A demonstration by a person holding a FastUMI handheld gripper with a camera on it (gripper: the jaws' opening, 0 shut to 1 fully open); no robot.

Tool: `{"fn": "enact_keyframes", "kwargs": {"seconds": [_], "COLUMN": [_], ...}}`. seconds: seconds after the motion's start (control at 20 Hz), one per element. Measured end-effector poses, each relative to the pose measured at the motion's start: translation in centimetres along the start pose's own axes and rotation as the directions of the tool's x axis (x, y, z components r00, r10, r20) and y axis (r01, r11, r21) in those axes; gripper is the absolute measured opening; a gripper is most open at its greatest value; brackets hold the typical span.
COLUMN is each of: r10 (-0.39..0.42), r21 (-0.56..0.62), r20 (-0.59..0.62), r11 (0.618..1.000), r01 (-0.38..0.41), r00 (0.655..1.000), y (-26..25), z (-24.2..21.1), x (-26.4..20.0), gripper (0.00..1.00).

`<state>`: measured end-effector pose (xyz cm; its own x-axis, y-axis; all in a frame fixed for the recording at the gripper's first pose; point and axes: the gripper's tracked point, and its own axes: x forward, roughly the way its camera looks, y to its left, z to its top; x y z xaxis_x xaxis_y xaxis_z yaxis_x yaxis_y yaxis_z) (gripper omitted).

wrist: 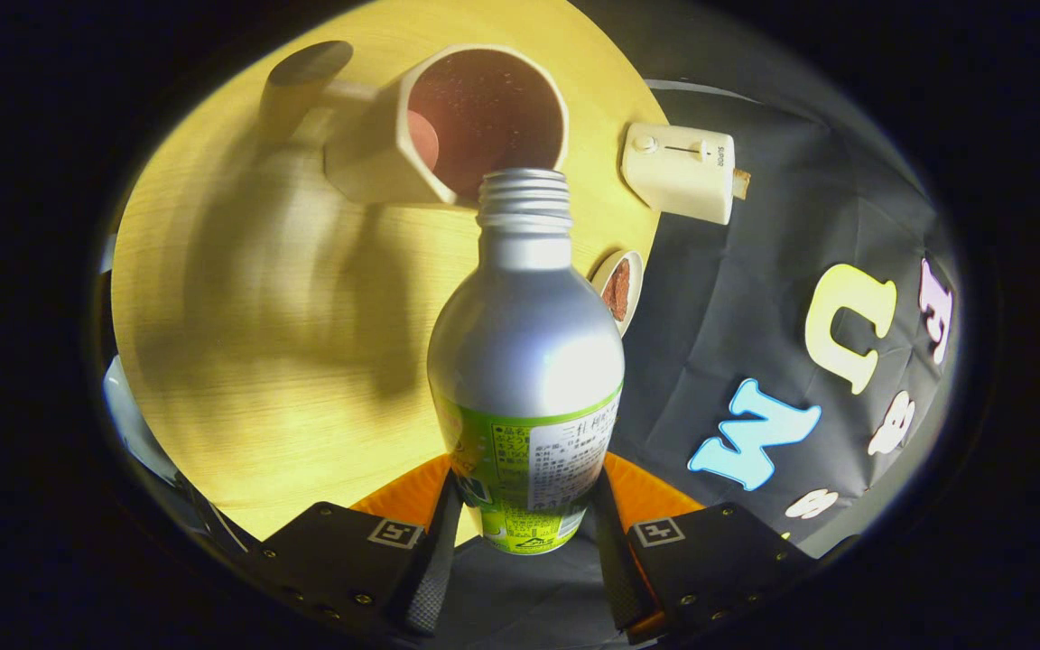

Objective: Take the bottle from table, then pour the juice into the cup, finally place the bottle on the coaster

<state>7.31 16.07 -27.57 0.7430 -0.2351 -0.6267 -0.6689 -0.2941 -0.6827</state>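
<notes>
1. Gripper view: the gripper (pixel 524 533) at bottom centre has both fingers pressed on the bottle (pixel 524 361).
2. Bottle mouth sits at the rim of the cup (pixel 484 122), upper centre (cap off).
3. Tip slowly, keeping the mouth over the opening; the coaster (pixel 619 289) lies right of the bottle's shoulder.

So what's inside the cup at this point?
The cup shows a dark reddish interior with speckles on its wall. The open neck of the bottle, held in the gripper, covers its near rim, so a liquid level cannot be told.
</notes>
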Motion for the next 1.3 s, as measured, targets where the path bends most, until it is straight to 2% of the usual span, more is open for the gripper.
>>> {"fn": "enact_keyframes", "kwargs": {"seconds": [0.3, 1.3], "r10": [-0.014, -0.018], "r21": [-0.059, -0.129], "r20": [-0.002, -0.057], "r11": [0.998, 0.992], "r01": [0.014, 0.011], "r00": [1.000, 0.998], "y": [-0.9, -2.6], "z": [0.5, -0.3], "x": [-0.4, -1.0], "gripper": [0.70, 0.70]}}
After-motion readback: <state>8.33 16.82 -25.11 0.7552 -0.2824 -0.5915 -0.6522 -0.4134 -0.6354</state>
